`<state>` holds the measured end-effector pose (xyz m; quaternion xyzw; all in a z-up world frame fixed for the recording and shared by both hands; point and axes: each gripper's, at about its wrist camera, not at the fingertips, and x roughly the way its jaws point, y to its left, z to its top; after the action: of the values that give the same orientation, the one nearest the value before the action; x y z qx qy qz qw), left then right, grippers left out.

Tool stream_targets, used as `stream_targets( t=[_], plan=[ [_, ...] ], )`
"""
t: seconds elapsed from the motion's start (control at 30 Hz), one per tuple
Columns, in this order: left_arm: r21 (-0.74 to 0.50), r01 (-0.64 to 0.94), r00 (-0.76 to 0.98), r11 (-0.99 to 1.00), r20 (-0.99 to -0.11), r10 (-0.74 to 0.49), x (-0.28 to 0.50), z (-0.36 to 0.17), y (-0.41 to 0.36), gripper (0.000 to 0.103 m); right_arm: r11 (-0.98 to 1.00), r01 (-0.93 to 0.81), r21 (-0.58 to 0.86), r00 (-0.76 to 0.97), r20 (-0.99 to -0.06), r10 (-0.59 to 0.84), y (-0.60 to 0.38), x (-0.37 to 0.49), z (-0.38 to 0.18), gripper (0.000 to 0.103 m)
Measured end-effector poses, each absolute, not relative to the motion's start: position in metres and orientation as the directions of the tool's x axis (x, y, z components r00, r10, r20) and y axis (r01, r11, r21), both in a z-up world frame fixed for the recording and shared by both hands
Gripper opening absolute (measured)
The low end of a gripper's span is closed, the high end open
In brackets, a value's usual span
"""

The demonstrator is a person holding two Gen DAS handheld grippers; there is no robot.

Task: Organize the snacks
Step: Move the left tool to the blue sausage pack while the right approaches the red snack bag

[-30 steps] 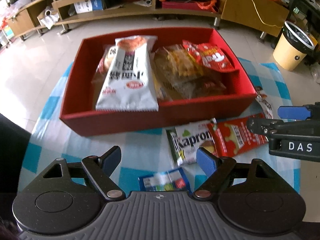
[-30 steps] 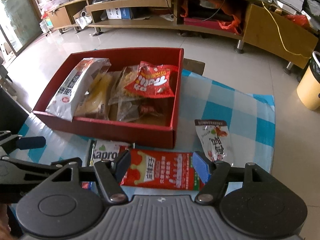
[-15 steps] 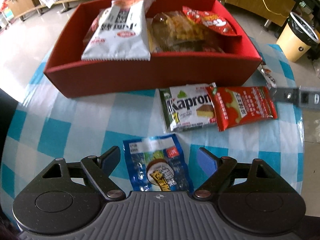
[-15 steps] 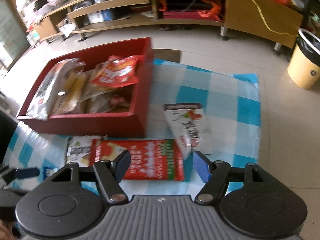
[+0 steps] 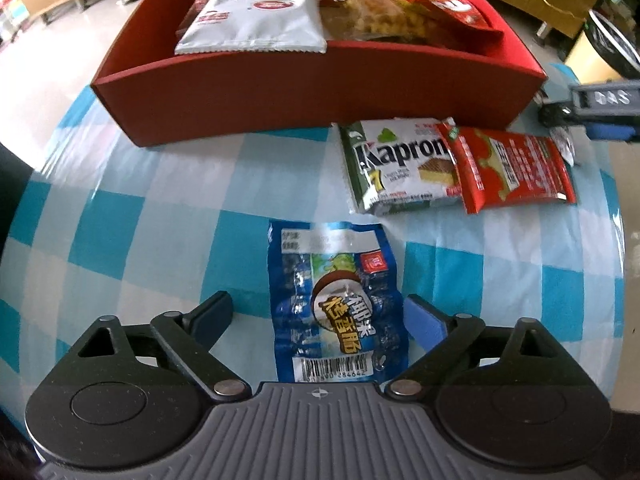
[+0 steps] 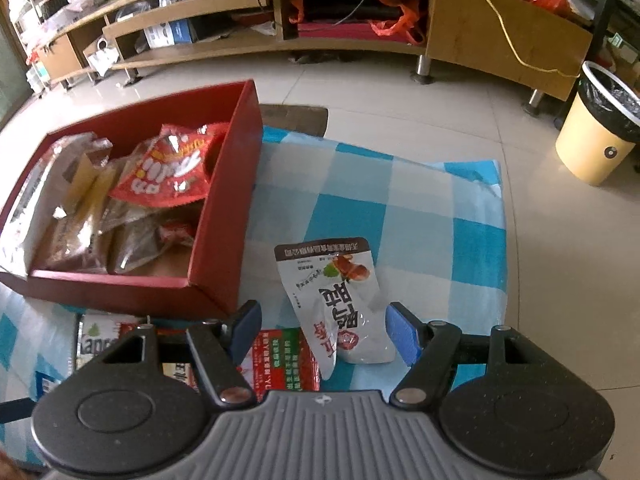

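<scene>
left gripper (image 5: 318,316) jaws opening around blue packet (image 5: 338,308) near cloth's (image 5: 160,208) front edge; right gripper (image 6: 322,330) half-open, empty; centre pads first.

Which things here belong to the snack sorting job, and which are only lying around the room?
Belong to the job:
- red box with snacks inside
- blue snack packet
- Kapron wafer pack
- red snack packet
- white snack pouch
- left gripper, jaws opening
- right gripper

Just lying about:
- yellow waste bin
- wooden TV cabinet
- checked tablecloth
</scene>
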<state>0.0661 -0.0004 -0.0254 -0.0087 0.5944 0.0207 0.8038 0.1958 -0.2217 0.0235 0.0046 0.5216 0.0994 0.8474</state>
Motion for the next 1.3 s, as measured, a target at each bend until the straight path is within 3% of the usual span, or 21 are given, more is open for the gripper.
stream_targets(
  t=[0.43, 0.57, 0.83, 1.03, 1.13, 1.2, 1.3],
  plan=[
    [-0.006, -0.008, 0.295, 1.0, -0.955, -0.004, 0.053, -0.03, -0.008, 0.099, 0.951, -0.308, -0.017, 0.386, -0.916, 0.109, -0.191, 0.172, 0.015, 0.068],
    [-0.006, 0.006, 0.303, 1.0, -0.953, -0.008, 0.043, -0.03, -0.006, 0.099, 0.931, -0.362, -0.038, 0.372, -0.922, 0.107, -0.186, 0.149, 0.016, 0.073],
    [-0.003, 0.015, 0.306, 1.0, -0.952, -0.007, 0.026, -0.032, -0.004, 0.101, 0.928, -0.374, -0.001, 0.336, -0.932, 0.134, -0.189, 0.114, 0.017, 0.074],
    [-0.029, -0.021, 0.297, 0.999, -0.955, -0.022, 0.03, -0.031, -0.001, 0.101, 0.966, -0.236, 0.108, 0.314, -0.932, 0.18, -0.197, 0.11, 0.012, 0.074],
    [-0.051, -0.076, 0.294, 0.996, -0.955, -0.027, 0.04, -0.03, 0.004, 0.102, 0.976, -0.162, 0.148, 0.309, -0.931, 0.192, -0.193, 0.109, 0.009, 0.081],
    [-0.052, -0.108, 0.298, 0.993, -0.954, -0.018, 0.049, -0.03, 0.005, 0.102, 0.978, -0.132, 0.161, 0.31, -0.93, 0.195, -0.188, 0.108, 0.005, 0.092],
    [-0.035, -0.137, 0.303, 0.99, -0.953, 0.008, 0.057, -0.03, 0.008, 0.1, 0.986, -0.144, 0.078, 0.334, -0.935, 0.123, -0.169, 0.104, 0.0, 0.097]
  ],
)
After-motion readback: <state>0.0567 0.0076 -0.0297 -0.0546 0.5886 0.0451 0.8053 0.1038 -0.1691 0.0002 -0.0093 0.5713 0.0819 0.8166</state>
